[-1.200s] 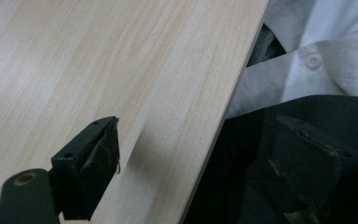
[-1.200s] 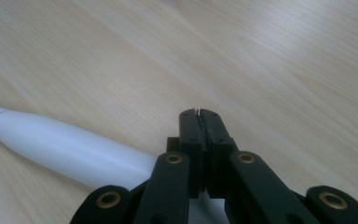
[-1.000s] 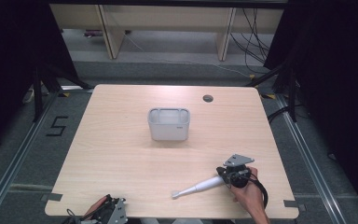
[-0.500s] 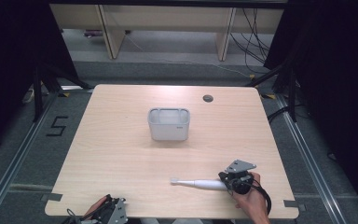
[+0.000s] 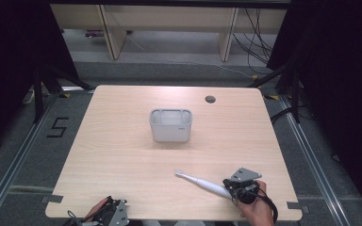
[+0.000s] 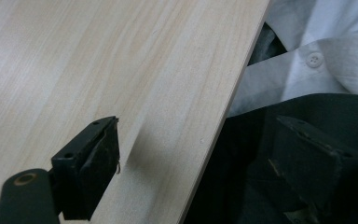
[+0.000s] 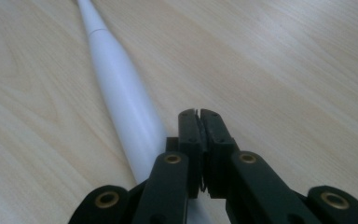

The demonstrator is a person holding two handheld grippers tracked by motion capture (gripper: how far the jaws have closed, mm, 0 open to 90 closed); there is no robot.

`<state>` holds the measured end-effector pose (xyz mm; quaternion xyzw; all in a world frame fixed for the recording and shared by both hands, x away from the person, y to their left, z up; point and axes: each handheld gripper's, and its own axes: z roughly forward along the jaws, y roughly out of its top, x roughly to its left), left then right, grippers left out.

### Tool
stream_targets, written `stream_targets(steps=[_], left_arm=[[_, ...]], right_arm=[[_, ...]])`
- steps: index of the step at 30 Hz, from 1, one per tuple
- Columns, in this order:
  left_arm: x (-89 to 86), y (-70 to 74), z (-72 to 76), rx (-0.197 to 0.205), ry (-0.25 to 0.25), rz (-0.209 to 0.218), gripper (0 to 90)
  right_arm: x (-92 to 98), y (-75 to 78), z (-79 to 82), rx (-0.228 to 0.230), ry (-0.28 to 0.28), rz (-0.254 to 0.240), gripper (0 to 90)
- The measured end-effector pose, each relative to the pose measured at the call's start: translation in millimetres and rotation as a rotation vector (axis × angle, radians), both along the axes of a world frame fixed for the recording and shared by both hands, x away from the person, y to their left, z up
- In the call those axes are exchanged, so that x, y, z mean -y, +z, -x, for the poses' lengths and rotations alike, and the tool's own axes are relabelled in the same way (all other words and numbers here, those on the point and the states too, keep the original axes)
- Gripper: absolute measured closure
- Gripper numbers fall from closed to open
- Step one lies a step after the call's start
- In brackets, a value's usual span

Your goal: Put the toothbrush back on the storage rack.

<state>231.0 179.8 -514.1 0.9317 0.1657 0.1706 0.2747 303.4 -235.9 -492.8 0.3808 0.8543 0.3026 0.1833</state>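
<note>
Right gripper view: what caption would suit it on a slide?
Shut right gripper lies beside a white electric toothbrush on the wooden table.

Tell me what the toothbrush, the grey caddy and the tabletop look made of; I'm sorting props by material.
Electric toothbrush: probably plastic, smooth white semi-gloss, with a soft sheen along its tapered handle in the right gripper view. Grey caddy: seemingly moulded plastic, matte, with rounded corners and uniform colour. Table: pale wood-grain surface, likely laminate or veneer over board; its flat, even streaks leave that open.
</note>
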Motion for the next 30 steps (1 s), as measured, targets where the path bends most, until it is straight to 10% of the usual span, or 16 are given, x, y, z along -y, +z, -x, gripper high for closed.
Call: stream_targets(steps=[21, 30], left_arm=[[0.1, 0.0, -0.5, -0.002, 0.004, -0.009, 15.2], [0.4, -0.1, -0.1, 0.007, 0.016, -0.014, 15.2]], right_arm=[[-2.5, -1.4, 21.6, -0.018, 0.035, 0.03, 86.4], [-0.5, 9.4, 18.8, -0.029, 0.01, 0.017, 64.3]])
